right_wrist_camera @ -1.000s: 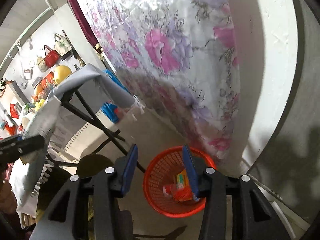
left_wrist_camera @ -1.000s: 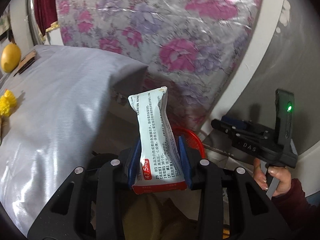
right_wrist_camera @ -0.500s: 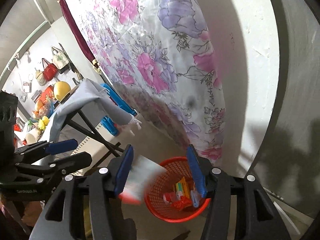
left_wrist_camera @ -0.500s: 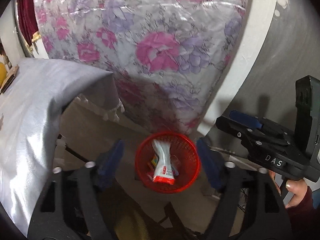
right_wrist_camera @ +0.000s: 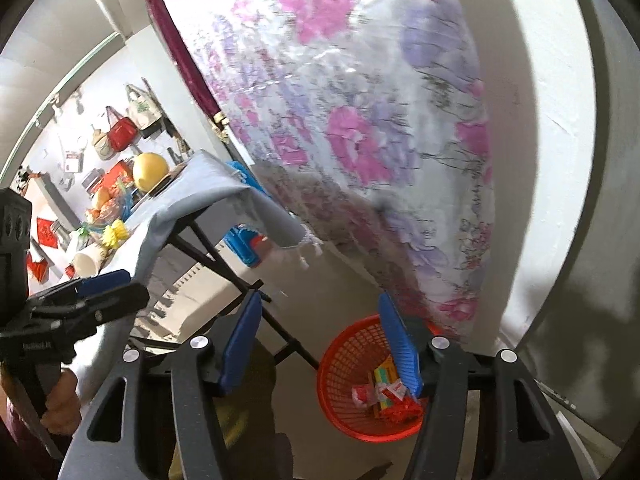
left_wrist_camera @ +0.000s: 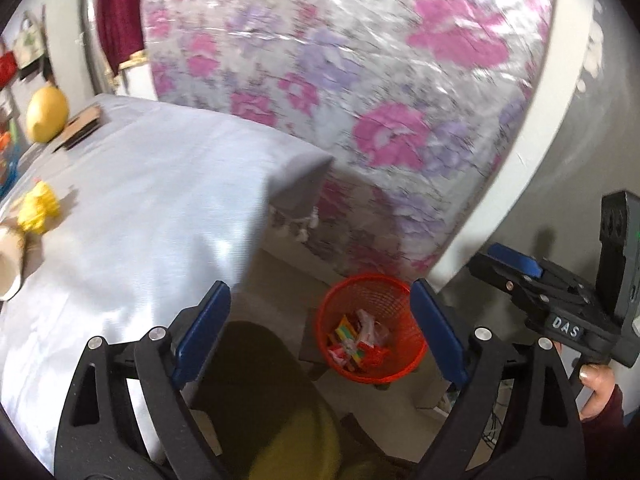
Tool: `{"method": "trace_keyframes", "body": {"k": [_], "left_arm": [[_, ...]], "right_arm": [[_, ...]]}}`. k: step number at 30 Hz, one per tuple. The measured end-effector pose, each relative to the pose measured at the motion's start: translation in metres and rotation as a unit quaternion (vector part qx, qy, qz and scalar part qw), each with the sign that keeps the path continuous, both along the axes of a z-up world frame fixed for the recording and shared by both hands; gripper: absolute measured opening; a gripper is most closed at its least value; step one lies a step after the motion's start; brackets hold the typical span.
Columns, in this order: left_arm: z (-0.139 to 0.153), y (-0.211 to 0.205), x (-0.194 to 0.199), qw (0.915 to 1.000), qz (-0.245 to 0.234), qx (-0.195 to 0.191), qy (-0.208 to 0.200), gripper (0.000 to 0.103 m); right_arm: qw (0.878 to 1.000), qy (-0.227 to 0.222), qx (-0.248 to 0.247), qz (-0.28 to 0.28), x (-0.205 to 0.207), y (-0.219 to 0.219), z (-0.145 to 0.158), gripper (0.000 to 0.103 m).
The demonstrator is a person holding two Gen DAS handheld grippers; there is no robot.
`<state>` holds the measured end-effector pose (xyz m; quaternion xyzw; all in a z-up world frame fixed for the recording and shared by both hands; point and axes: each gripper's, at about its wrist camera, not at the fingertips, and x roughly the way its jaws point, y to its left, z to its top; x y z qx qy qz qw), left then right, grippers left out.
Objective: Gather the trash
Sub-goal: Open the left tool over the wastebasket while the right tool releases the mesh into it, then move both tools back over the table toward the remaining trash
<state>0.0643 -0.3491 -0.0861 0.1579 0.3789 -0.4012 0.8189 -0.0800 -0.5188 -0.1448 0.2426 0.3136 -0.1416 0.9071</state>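
A red mesh basket [left_wrist_camera: 368, 279] stands on the floor by the floral sheet and holds several wrappers [left_wrist_camera: 356, 344], one of them pale. My left gripper [left_wrist_camera: 320, 308] hovers above and left of it; its jaws are opening wide and nothing is between them. In the right wrist view the basket [right_wrist_camera: 344, 376] lies under the right finger of my right gripper [right_wrist_camera: 320, 312], whose jaws are also opening on nothing. Each gripper shows in the other's view: right gripper [left_wrist_camera: 516, 268], left gripper [right_wrist_camera: 116, 288]. On the grey-clothed table [left_wrist_camera: 140, 200] lie a yellow crumpled scrap [left_wrist_camera: 38, 208] and a paper cup [left_wrist_camera: 8, 268].
A floral plastic-covered sheet [left_wrist_camera: 360, 80] leans on the white wall behind the basket. The folding table's black legs [right_wrist_camera: 224, 264] cross beside a blue crate [right_wrist_camera: 244, 246]. A dark seat with an olive cushion [left_wrist_camera: 280, 420] sits below my grippers. A yellow fruit [left_wrist_camera: 47, 114] rests on the table's far end.
My left gripper opened and let go of the white packet, which dropped into the red basket. It then swung back toward the table. The right jaws spread wider.
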Motion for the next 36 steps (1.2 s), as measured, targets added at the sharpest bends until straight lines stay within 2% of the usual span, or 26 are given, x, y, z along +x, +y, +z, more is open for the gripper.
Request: {"method": "trace_keyframes", "body": {"k": [11,18,22,29,33,36], "left_arm": [[0.031,0.070,0.024,0.9957,0.074,-0.055,-0.010,0.089],[0.043,0.132,0.043,0.9872,0.134,-0.083,-0.024,0.093],[0.046,0.169,0.055,0.9813,0.168,-0.086,-0.035,0.093],[0.052,0.244,0.095,0.9654,0.240,-0.094,-0.040,0.095],[0.061,0.271,0.121,0.9588,0.266,-0.086,-0.050,0.095],[0.071,0.276,0.142,0.9571,0.271,-0.077,-0.069,0.095]], "right_arm": [[0.998,-0.015,-0.031,0.047,0.016,0.047,0.033,0.068],[0.995,-0.024,-0.043,0.090,0.037,0.089,0.054,0.074],[0.992,-0.035,-0.025,0.116,0.057,0.111,0.064,0.080],[0.984,-0.042,-0.004,0.172,0.108,0.169,0.070,0.083],[0.979,-0.044,-0.003,0.198,0.132,0.207,0.067,0.085],[0.977,-0.049,-0.015,0.209,0.142,0.230,0.062,0.085]]}}
